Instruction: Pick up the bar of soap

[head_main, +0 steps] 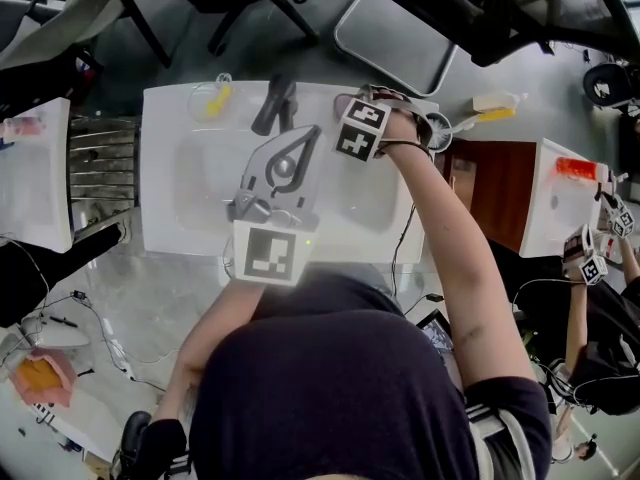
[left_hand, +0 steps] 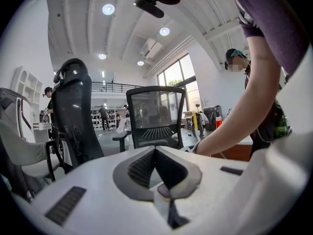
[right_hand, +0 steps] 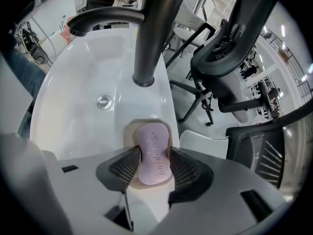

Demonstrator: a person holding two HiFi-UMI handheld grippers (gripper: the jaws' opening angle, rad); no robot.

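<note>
A pink bar of soap lies in a beige soap dish on the back rim of a white sink, to the right of the dark faucet. My right gripper straddles the bar, with one dark pad close along each long side, and stands open. In the head view the right gripper reaches over the sink's far right corner, and the soap is hidden under it. My left gripper hovers over the basin and points up at the room. Its jaws are shut with nothing between them.
The drain sits in the middle of the basin. A yellow item lies at the sink's back left corner. Office chairs stand behind the sink. More white sinks flank it at the left and right, where another person holds grippers.
</note>
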